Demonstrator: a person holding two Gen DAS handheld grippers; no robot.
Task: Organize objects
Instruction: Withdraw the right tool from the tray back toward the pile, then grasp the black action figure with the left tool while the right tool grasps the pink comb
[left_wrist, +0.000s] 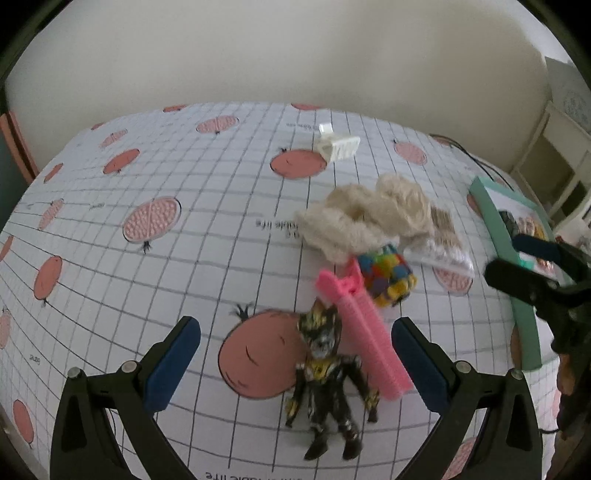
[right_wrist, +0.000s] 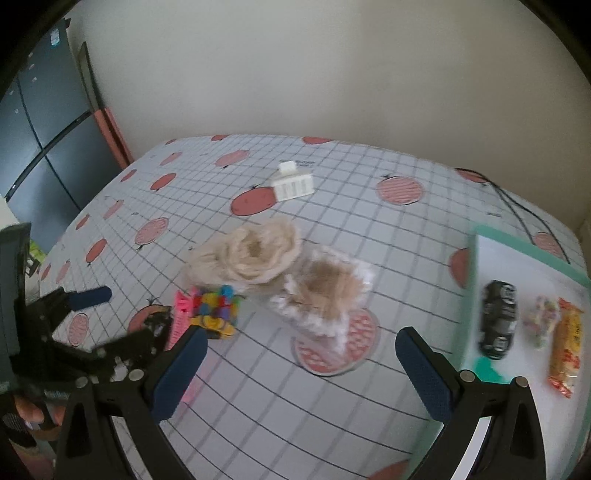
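Objects, left wrist view: a dark toy figure (left_wrist: 325, 384) with gold marks lies on the tablecloth (left_wrist: 147, 266) between the two fingers of the left gripper (left_wrist: 295, 363), nearer to the right finger.
Pink comb: the comb (left_wrist: 364, 332) lies tilted just beside the figure, touching its right arm; its lower end is close to the right finger pad (left_wrist: 417, 362).
Left gripper: the jaws stand wide apart and hold nothing.
Other things: a many-coloured ball (left_wrist: 386, 273) sits at the top end of the comb; behind it a cream fluffy scrunchie (left_wrist: 369, 218); beside that a clear packet (left_wrist: 443, 240); a white clip (left_wrist: 338, 146) lies well apart, farther back.
Right gripper, seen from the left: it (left_wrist: 517, 262) hangs over the green tray (left_wrist: 524, 317) at the right edge; I cannot tell its opening from here.

Objects, right wrist view: the clear packet (right_wrist: 325, 302), with something brown inside, lies ahead between the fingers of the right gripper (right_wrist: 297, 365).
Right gripper: the jaws are wide, with nothing between them.
Tray: the green tray (right_wrist: 524, 240) lies at the right, near the right finger; in it are a black toy car (right_wrist: 498, 319), a small pale packet (right_wrist: 541, 321) and an orange snack packet (right_wrist: 565, 347), side by side.
Left side: the scrunchie (right_wrist: 251, 254), ball (right_wrist: 218, 302) and comb (right_wrist: 181, 317) are near the left gripper (right_wrist: 122, 317).
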